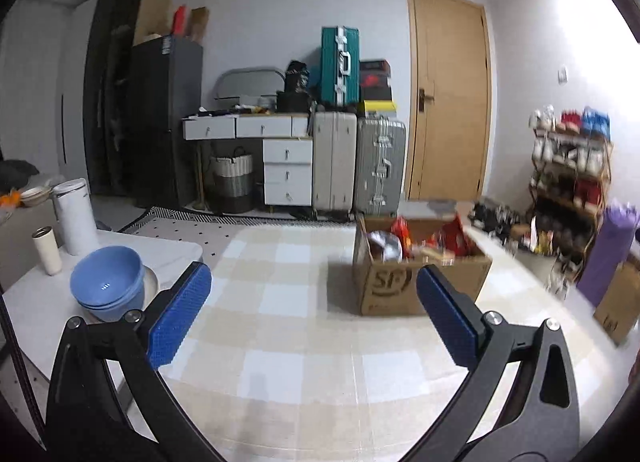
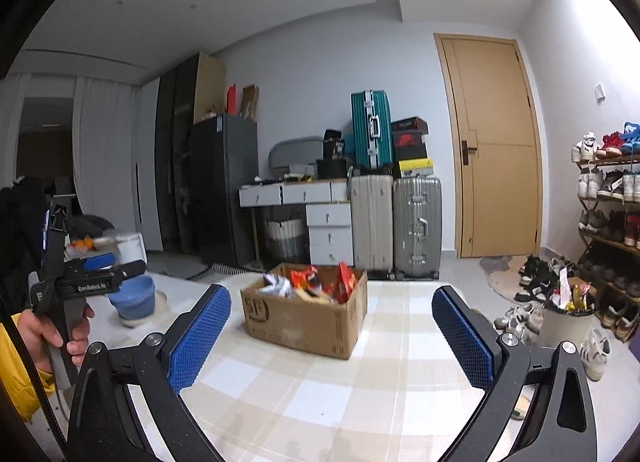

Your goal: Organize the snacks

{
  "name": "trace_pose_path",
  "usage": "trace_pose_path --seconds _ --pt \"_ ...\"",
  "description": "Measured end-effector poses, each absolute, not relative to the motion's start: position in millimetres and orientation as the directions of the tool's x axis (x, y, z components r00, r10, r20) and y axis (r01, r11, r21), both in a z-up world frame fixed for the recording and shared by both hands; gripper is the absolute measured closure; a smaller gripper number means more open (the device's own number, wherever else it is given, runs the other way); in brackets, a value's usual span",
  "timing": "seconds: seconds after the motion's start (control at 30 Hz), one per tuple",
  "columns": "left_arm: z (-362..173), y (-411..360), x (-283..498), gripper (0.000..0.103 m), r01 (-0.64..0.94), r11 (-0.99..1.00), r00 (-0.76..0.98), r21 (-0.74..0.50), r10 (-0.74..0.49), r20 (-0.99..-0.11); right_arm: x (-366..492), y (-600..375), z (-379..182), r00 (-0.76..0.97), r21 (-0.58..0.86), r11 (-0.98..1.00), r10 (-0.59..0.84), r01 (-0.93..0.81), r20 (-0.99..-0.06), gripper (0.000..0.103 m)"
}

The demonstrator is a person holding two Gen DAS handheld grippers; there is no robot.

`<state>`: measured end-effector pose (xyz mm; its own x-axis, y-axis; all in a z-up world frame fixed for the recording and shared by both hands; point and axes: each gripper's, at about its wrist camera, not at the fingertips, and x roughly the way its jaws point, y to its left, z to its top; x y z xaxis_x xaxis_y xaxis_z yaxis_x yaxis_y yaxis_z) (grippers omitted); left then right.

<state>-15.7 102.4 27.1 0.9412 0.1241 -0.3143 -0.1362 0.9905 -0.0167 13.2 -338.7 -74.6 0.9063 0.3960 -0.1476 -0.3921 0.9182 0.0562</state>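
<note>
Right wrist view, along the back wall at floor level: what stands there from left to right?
Dark fridge → white drawer desk → beige suitcase → silver suitcase → wooden door → shoe rack.

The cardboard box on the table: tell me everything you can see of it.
The cardboard box is brown corrugated card with a dark round "SF" logo printed on one side. Its top is open, flaps out of the way, and it stands upright on the checked tablecloth, turned corner-on in the right wrist view. Snack packets, mostly red with one silvery, fill it and stick up past the rim. Neither hand-held gripper touches it; both are open and short of it.
</note>
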Motion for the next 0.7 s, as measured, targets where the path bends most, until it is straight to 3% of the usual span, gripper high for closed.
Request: trace_pose_path --seconds 0.3,0.7 --pt "-46.7 68.0 49.4 0.0 -0.116 0.993 0.914 -0.002 0.106 -0.393 77.8 -308.8 -125.6 0.891 0.104 0.915 0.403 -0.389 -0.211 0.0" --pt "-77.7 46.0 113.9 0.0 -0.129 0.991 0.908 0.041 0.135 -0.397 123.9 -292.6 -158.1 0.885 0.126 0.917 0.399 -0.379 -0.241 0.001"
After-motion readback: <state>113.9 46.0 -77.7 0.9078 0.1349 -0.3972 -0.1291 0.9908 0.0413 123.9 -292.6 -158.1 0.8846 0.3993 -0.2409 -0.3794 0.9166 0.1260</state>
